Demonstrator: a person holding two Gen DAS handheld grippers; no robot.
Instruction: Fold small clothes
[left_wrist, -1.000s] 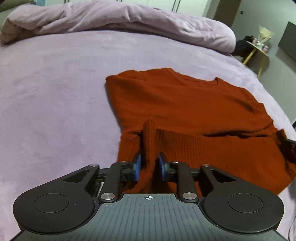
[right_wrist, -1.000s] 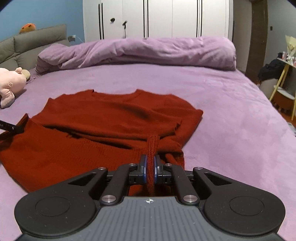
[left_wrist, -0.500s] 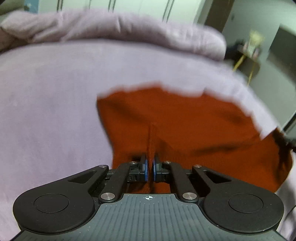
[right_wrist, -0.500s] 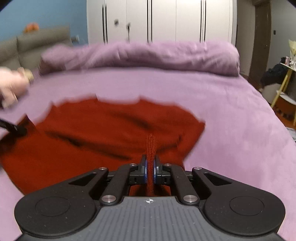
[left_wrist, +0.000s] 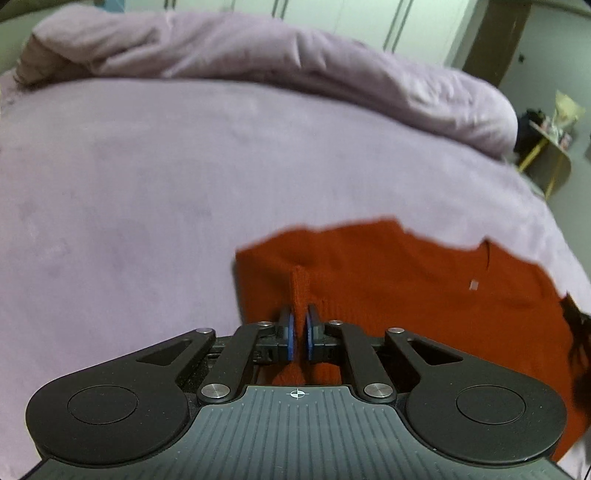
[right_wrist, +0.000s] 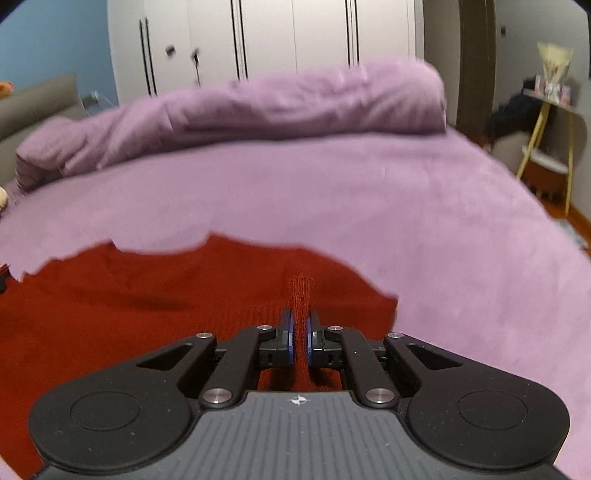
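A red knit sweater (left_wrist: 406, 288) lies on the purple bed (left_wrist: 147, 184), its near hem lifted over its body. In the left wrist view my left gripper (left_wrist: 299, 321) pinches an upright fold of the ribbed hem near the sweater's left edge. Its jaws are opening slightly, with the knit still pressed between the blue pads. My right gripper (right_wrist: 299, 325) is shut on a similar fold of the sweater (right_wrist: 147, 314) near its right edge. The collar edge shows just beyond both grippers. The cloth under the gripper bodies is hidden.
A rolled purple duvet (right_wrist: 277, 107) lies across the far end of the bed. White wardrobe doors (right_wrist: 295, 37) stand behind it. A small yellow-legged side table (right_wrist: 546, 122) stands off the bed's right side. Bare bed cover (right_wrist: 443, 221) stretches beyond and to the right of the sweater.
The left jaws closed on the hem. Both grippers have carried it forward over the sweater's body, so much less red shows ahead and the far edge now lies close.
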